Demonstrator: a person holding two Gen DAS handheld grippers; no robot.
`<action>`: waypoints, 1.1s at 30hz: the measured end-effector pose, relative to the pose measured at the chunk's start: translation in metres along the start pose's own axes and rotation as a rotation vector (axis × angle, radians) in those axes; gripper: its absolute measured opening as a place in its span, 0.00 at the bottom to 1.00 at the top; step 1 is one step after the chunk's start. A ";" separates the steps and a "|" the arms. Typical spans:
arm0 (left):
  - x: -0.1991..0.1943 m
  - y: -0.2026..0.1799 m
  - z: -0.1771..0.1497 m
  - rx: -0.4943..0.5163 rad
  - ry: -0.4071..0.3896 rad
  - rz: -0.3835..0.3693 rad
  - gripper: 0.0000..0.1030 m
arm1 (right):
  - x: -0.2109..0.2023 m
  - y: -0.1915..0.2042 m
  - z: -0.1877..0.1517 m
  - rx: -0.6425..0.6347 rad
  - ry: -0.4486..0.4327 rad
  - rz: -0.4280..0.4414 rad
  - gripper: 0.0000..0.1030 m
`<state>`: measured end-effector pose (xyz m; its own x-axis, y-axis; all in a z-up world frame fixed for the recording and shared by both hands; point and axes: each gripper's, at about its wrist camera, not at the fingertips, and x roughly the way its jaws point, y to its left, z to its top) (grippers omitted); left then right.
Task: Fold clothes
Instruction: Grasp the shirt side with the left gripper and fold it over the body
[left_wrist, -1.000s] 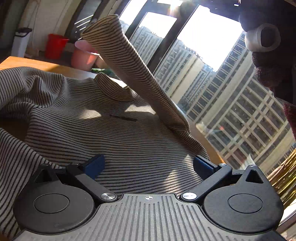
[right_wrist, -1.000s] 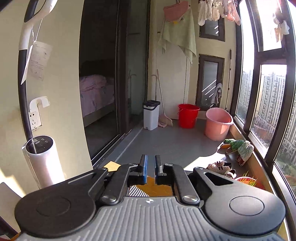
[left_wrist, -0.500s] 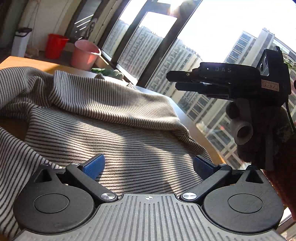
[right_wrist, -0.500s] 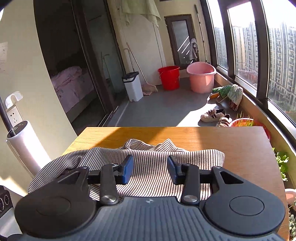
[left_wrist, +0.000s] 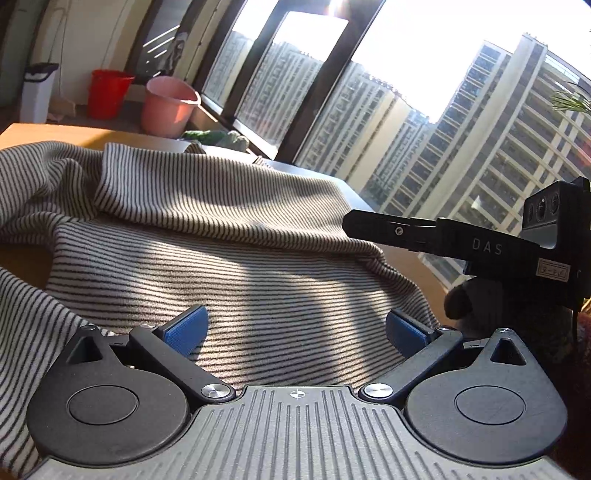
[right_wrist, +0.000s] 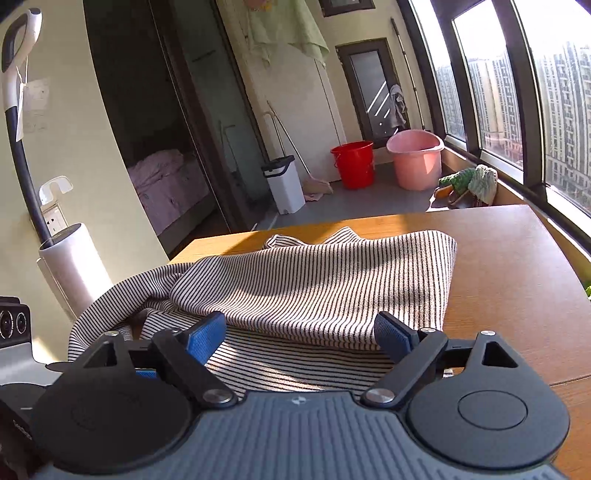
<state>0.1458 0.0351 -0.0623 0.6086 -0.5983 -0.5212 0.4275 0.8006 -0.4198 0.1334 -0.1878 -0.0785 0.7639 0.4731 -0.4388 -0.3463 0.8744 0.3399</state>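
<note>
Wooden table (right_wrist: 517, 266) under my grippers, striped top (right_wrist: 314, 280) lying on it with one part folded over, my right gripper (right_wrist: 299, 334) opening above its near edge, nothing pinched, my left gripper (left_wrist: 295, 328) spread over the cloth

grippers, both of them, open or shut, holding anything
left gripper: open, holding nothing, above the striped shirt.
right gripper: jaws opening, nothing between them.

Low sun pours through tall dark-framed windows (right_wrist: 491, 92) facing pale high-rise blocks (left_wrist: 461, 147) onto a wooden table (right_wrist: 517, 266), a grey floor (right_wrist: 369, 199), cream walls (right_wrist: 92, 147) and a dark doorway (right_wrist: 155, 110).
</note>
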 end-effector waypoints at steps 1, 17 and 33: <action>0.000 0.000 0.001 0.005 0.007 -0.001 1.00 | -0.003 -0.002 -0.004 0.034 -0.015 0.033 0.95; -0.132 0.008 0.005 -0.005 -0.006 0.414 0.86 | -0.019 -0.012 -0.032 0.064 -0.022 0.213 1.00; -0.125 0.026 0.022 -0.115 -0.055 0.374 0.17 | -0.027 0.028 -0.033 -0.148 -0.062 0.185 1.00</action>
<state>0.0955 0.1313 0.0090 0.7447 -0.2603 -0.6145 0.0934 0.9524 -0.2902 0.0856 -0.1727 -0.0849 0.7108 0.6229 -0.3268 -0.5558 0.7821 0.2818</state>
